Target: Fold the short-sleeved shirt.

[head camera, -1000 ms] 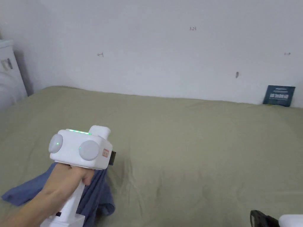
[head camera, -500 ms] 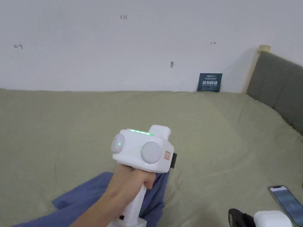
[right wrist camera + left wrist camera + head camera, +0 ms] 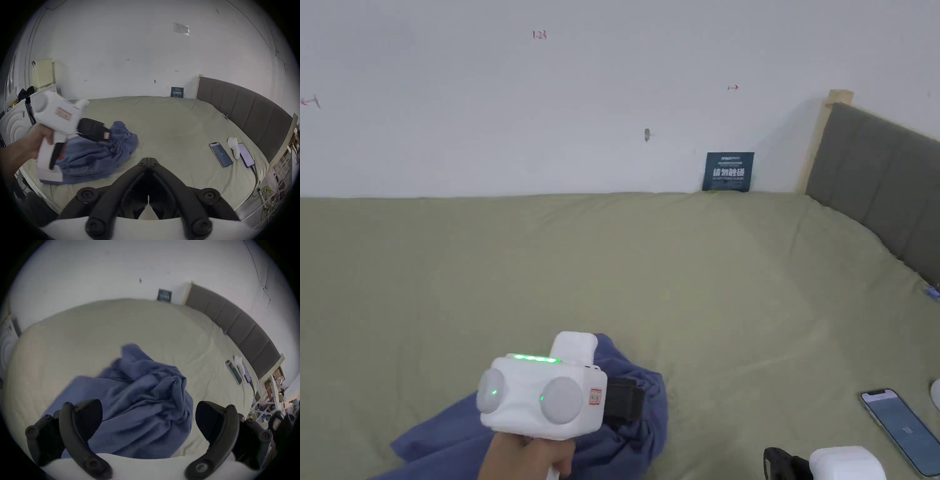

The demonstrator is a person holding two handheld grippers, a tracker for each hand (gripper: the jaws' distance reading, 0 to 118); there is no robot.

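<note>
We note the shirt (image 3: 625, 425), blue and crumpled in a heap, lying on the near left part of the bed (image 3: 706, 281). It looks light, soft and limp; we judge it will sag and bunch when lifted, so a hold on a hem, shoulder seam or collar edge should serve better than a hold on the middle of the heap.

Left gripper (image 3: 148, 420): jaws spread wide, holding nothing, with the heap lying just ahead of them and below, between the two tips in the left gripper view.

Right gripper (image 3: 148, 162): jaws closed tip to tip, empty, held near the bed's front edge, with the shirt off to their left and apart from them.

Further right, two phones (image 3: 220, 154) lie near the headboard (image 3: 881, 181).
</note>
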